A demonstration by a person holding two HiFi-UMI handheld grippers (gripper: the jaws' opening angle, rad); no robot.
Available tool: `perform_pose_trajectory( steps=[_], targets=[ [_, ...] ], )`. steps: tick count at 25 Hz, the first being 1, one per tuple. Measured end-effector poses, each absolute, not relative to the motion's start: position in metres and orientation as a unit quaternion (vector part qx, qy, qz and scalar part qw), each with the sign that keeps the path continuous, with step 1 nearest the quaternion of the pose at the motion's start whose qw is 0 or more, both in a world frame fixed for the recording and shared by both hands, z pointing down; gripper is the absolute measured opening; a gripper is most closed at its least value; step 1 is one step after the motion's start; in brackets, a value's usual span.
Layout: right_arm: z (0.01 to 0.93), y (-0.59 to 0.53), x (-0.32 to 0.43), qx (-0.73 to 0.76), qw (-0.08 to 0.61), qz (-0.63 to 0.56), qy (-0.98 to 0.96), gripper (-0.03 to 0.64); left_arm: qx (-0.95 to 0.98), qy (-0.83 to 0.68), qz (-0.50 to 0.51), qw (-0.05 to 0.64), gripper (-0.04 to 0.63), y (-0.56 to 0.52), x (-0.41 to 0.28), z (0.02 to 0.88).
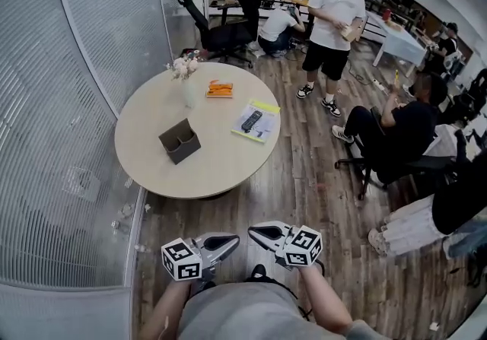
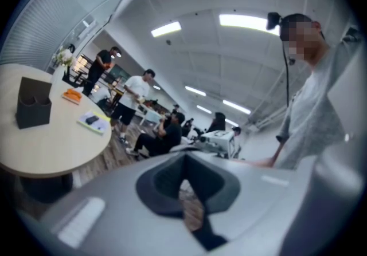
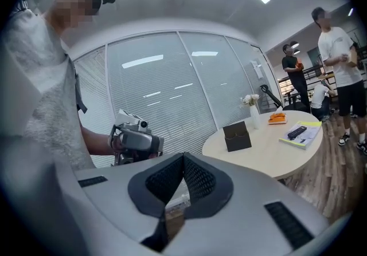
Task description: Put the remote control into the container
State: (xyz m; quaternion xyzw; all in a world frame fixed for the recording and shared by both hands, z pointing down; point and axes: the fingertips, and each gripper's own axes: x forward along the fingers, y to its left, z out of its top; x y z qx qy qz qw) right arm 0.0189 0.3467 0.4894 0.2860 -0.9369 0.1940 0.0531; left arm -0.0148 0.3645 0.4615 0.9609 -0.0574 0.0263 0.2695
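The remote control (image 1: pixel 252 120), slim and dark, lay flat on a booklet (image 1: pixel 265 130) on the desk (image 1: pixel 217 171), well ahead of both claws and right of the open container (image 1: pixel 180 141). The left claw (image 1: pixel 222 243) and right claw (image 1: pixel 264 233) were closed and empty. The approach seemingly had not begun; next, one claw would need to reach, open and straddle it.
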Motion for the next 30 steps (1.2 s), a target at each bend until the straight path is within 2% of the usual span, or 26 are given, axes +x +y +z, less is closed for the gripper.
perform_pose_trajectory(
  steps=[15, 30],
  targets=[
    [0.493, 0.333, 0.092, 0.229, 0.069, 0.184, -0.953, 0.015, 0.956, -0.108, 0.031, 0.272, -0.003, 0.355, 0.065, 0.467],
    [0.499, 0.336, 0.128, 0.211, 0.067, 0.187, -0.957, 0.015, 0.957, -0.115, 0.05, 0.263, -0.003, 0.362, 0.106, 0.469]
  ],
)
